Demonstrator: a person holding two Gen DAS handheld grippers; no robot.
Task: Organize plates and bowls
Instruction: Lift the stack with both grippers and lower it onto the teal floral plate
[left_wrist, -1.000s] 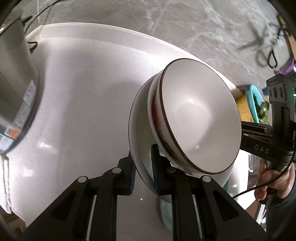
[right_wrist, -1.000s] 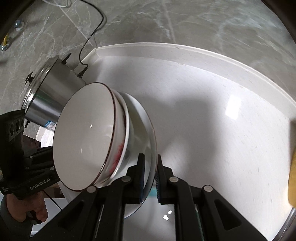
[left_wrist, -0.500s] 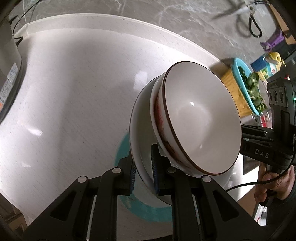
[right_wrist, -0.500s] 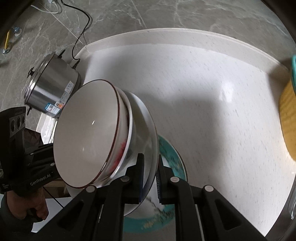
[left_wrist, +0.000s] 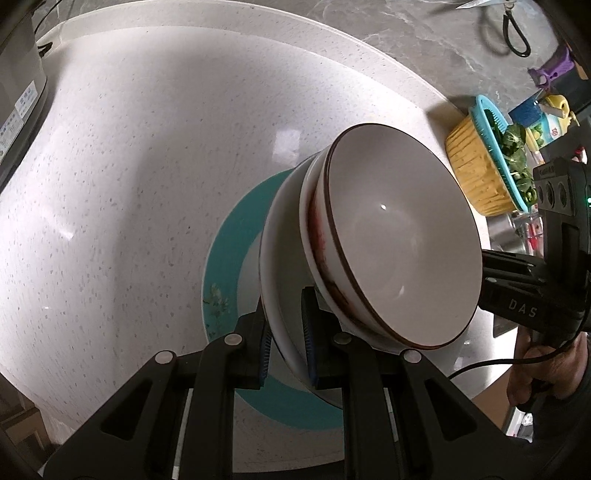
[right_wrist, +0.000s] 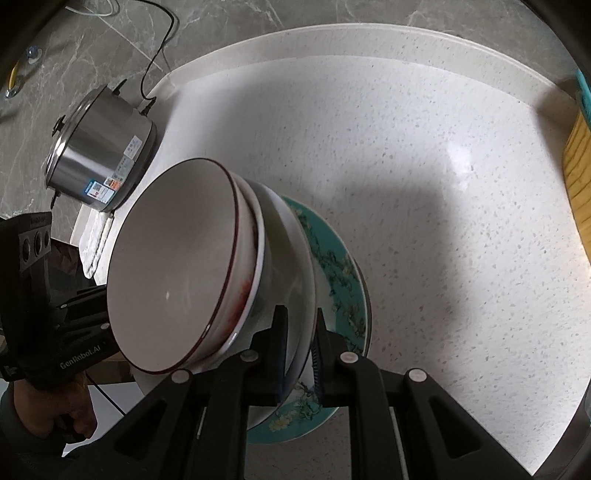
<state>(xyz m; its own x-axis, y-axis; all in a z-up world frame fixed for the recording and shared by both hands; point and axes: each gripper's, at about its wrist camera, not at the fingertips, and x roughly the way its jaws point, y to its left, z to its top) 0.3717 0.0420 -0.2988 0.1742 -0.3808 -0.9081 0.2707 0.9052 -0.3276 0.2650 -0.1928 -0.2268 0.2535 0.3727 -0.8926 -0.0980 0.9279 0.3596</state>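
Observation:
A stack of nested bowls hangs tilted between my two grippers. The top bowl (left_wrist: 399, 251) is cream with a brown rim; under it sits a white bowl with red smears (left_wrist: 317, 236). The big white bottom bowl (left_wrist: 280, 266) carries them. My left gripper (left_wrist: 286, 343) is shut on its near rim. My right gripper (right_wrist: 300, 350) is shut on the opposite rim of the same bowl (right_wrist: 291, 266). A teal flowered plate (right_wrist: 343, 288) lies on the counter right below the stack; whether they touch is hidden. Each gripper shows in the other's view, held by a hand (left_wrist: 532, 384).
A steel pot (right_wrist: 99, 155) with a black cord stands at the counter's far left, with a folded white cloth (right_wrist: 96, 240) beside it. A yellow and blue basket of greens (left_wrist: 487, 170) sits at the right. The speckled white counter (left_wrist: 147, 147) ends at a raised back edge.
Both grippers carried the bowl stack across the counter away from the pot and a little lower. The teal plate came into view beneath the stack. Both grips are unchanged.

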